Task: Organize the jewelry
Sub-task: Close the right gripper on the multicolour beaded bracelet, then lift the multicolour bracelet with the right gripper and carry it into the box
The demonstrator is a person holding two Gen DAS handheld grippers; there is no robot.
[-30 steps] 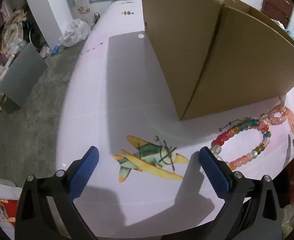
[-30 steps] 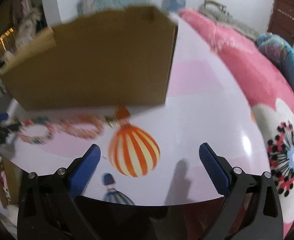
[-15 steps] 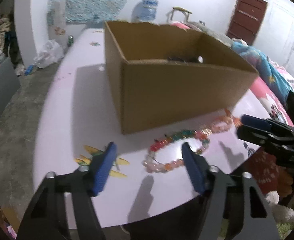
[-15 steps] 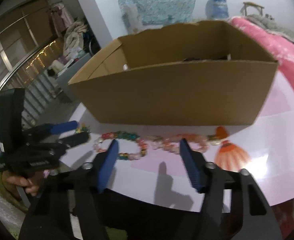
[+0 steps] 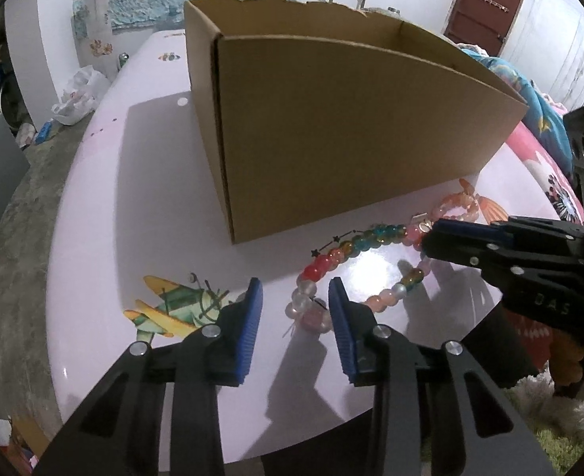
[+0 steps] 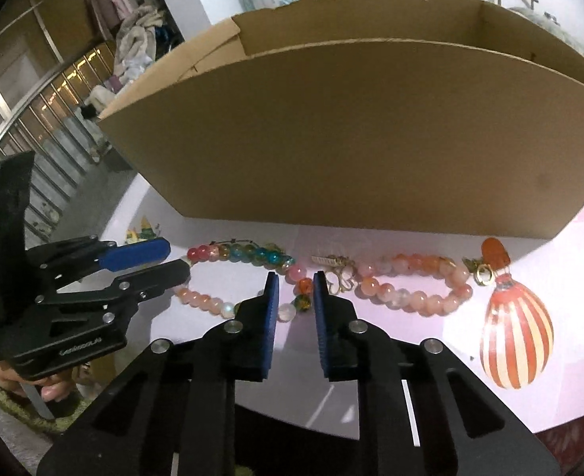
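Note:
A multicoloured bead bracelet point(image 5: 355, 244) point(image 6: 244, 252) lies on the pale pink table point(image 5: 153, 198) in front of a big open cardboard box point(image 5: 351, 139) point(image 6: 351, 139). A pink-orange bead bracelet point(image 6: 411, 297) point(image 5: 458, 206) lies to its right. My left gripper point(image 5: 295, 297) point(image 6: 179, 258) straddles the left end of the multicoloured bracelet. Its jaws are closing, and the beads sit loose between the pads. My right gripper point(image 6: 295, 281) point(image 5: 431, 236) straddles that bracelet's right end. Its jaws are closing too, with a narrow gap and no clear contact with the beads.
An aeroplane print point(image 5: 169, 305) and a striped balloon print point(image 6: 516, 337) mark the tabletop near its front edge. Pink floral bedding point(image 5: 546, 166) lies to the right. Bags and clutter sit on the grey floor point(image 5: 14, 218) to the left. A hand point(image 6: 50, 388) holds the left gripper.
Both grippers swung in toward the multicoloured bracelet, and their jaws narrowed from wide apart. Each now has one end of the bracelet between its pads.

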